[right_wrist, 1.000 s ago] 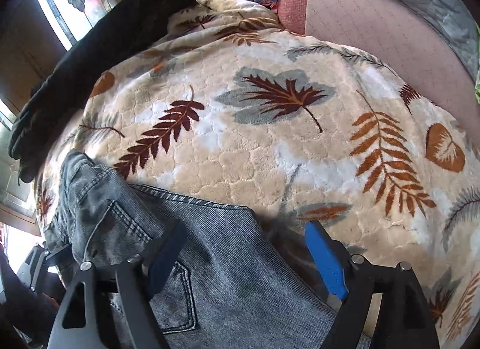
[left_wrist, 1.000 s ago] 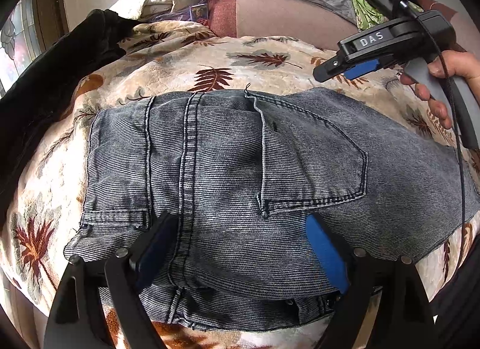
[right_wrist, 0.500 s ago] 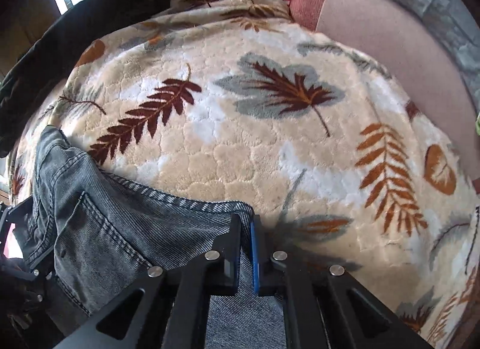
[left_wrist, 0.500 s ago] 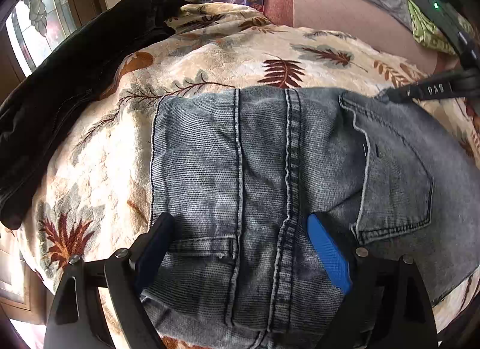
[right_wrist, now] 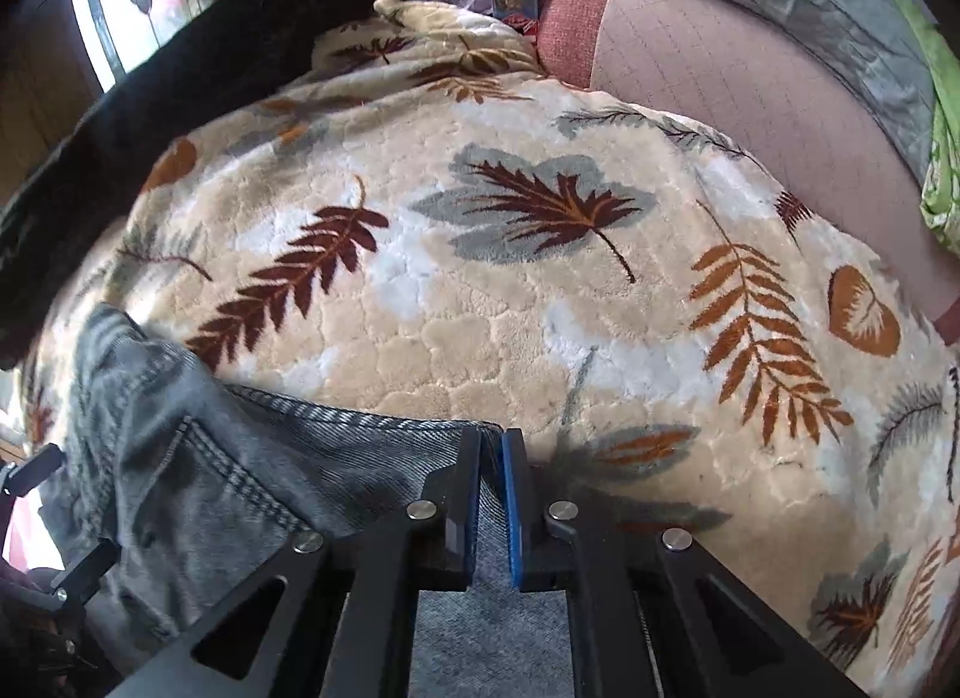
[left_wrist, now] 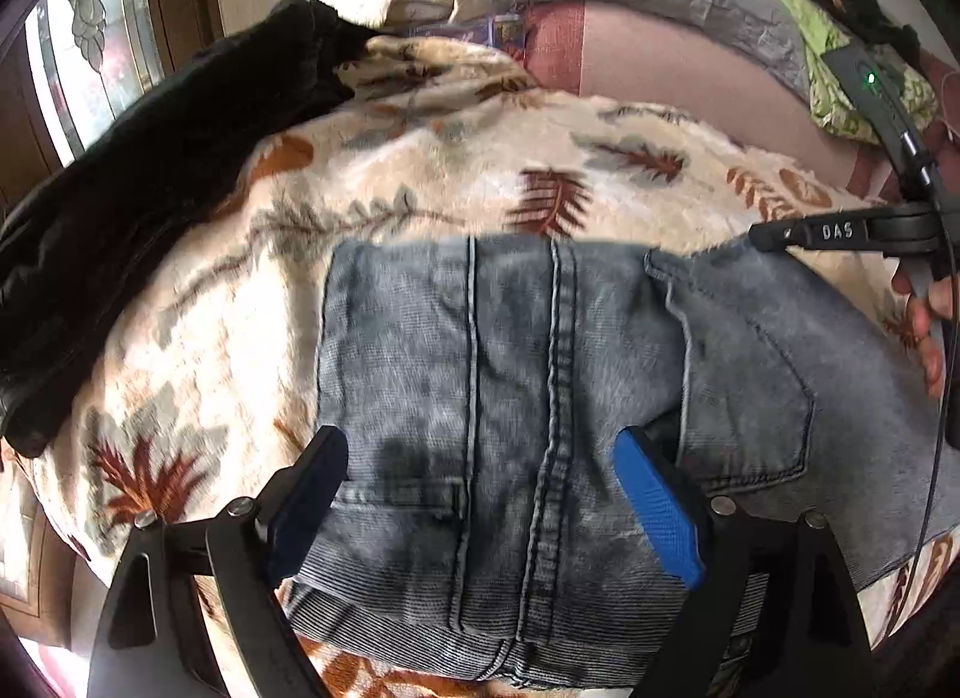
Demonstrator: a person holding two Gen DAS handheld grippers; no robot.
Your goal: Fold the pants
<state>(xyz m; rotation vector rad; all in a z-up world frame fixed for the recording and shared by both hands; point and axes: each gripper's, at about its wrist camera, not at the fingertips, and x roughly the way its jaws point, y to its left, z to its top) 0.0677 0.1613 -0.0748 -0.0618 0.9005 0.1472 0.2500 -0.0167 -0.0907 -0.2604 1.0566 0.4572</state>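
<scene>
Folding in hand: we log faded grey denim pants [left_wrist: 540,386] lying part-folded on the leaf-patterned fleece blanket [right_wrist: 540,290]. Right claw [right_wrist: 492,494] pinches their far edge; left claw [left_wrist: 480,506] hovers spread above the seat. Next, we judge, carry that edge across.

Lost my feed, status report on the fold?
Right tool shut on jeans edge. Left tool open above jeans. Black garment beside, clear of them.
</scene>
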